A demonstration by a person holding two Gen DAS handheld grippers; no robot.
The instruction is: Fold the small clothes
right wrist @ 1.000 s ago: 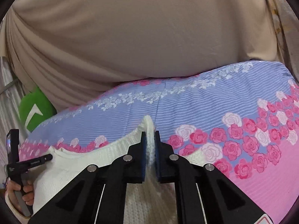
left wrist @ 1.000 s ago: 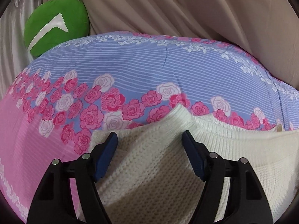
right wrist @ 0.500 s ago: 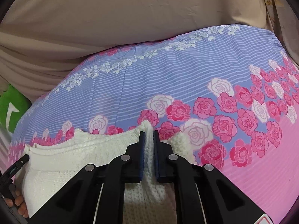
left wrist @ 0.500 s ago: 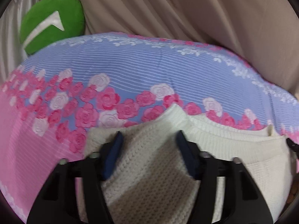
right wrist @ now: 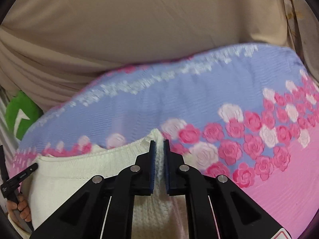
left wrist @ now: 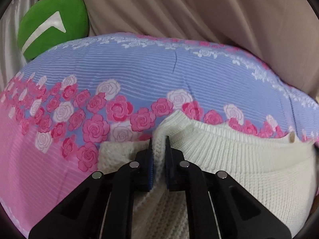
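White knit sweater (left wrist: pixel 239 163) lies on the floral bedspread (left wrist: pixel 139 69), at its near edge, over the rose band where blue stripes meet pink. Ribbed hem or collar band runs along the sweater's far edge; which one, cannot tell. Lower part cut off by the frame bottom and covered by gripper bodies in both views.

Left wrist view, left to right: green cushion (left wrist: pixel 51 22) with white arrow mark at the bedspread's far left corner, partly behind the bed edge. Beige draped cloth (left wrist: pixel 199 10) fills the background beyond the far edge. Left gripper (left wrist: pixel 158 149) clamped narrow on a raised pleat of the sweater, knit pinched between the blue pads, a peak of fabric sticking up past the tips. A looser-knit flap just left of the jaws, partly hidden under the left finger. Small tan dot, maybe a button (left wrist: pixel 292 137), at the sweater's right end; too small to be sure.

Right wrist view, left to right: a hand (right wrist: pixel 20 209) at the left frame edge, cut off, gripping a black handle (right wrist: pixel 19 179) with tiny unreadable print. Green cushion (right wrist: pixel 21 115) again, half hidden. Sweater (right wrist: pixel 79 171) spreads left from centre. Right gripper (right wrist: pixel 158 151) squeezed narrow on another raised fold of knit, peak poking above the pads. Bedspread (right wrist: pixel 259 139) roses to the right, pink area at the near right corner. This view is motion-blurred, far floral border smeared. Red-edged label at bottom right cut off, unreadable.
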